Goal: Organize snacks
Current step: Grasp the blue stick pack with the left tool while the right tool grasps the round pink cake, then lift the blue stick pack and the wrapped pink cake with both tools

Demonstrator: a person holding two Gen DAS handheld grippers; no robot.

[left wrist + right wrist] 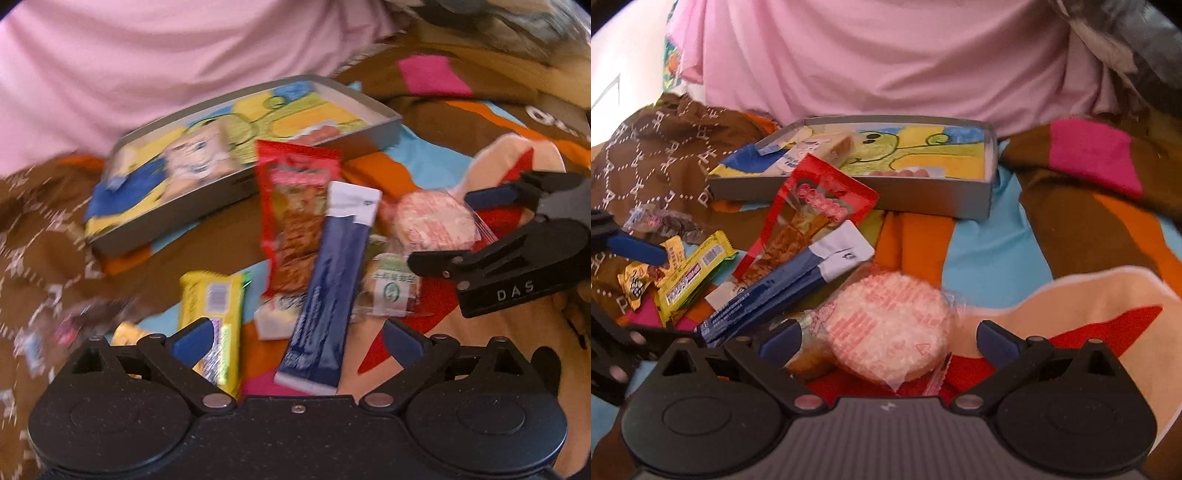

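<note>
Both claws wide open, nothing held. Left claw (297, 338) over blue stick pack (328, 284); right claw (888, 341) over round rice cracker (886, 328). Snack pile just in front of grey tray (916, 192): red packet (812, 214) nearest tray, yellow bar (694, 280) left of it. All on patterned blanket (997, 251).
</note>
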